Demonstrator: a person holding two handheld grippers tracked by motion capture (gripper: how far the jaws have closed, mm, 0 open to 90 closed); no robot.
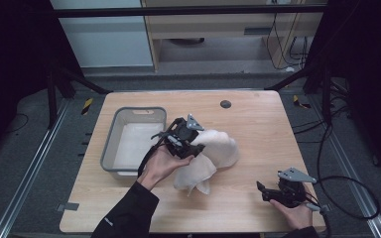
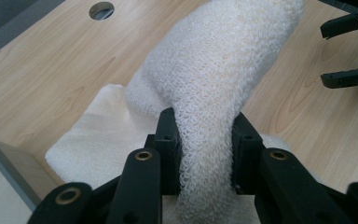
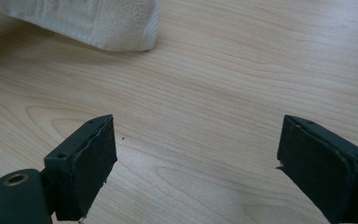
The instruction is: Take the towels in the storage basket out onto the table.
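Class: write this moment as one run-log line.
left gripper: shut on white cloth | right gripper: open, idle | grey bin: beside cloth

A grey plastic basin (image 1: 110,148) is set on the wooden table (image 1: 258,129), just beside the left gripper on its outer side; a pale bottom is seen inside it. A small round dark hole (image 1: 225,104) is found in the tabletop, beyond both grippers toward the far edge. Black cables (image 1: 345,193) are looped on the floor, near the right gripper's outer side. Yellow-and-black striped tape marks (image 1: 87,105) are stuck on the floor by the table's far corners, well apart from either gripper.
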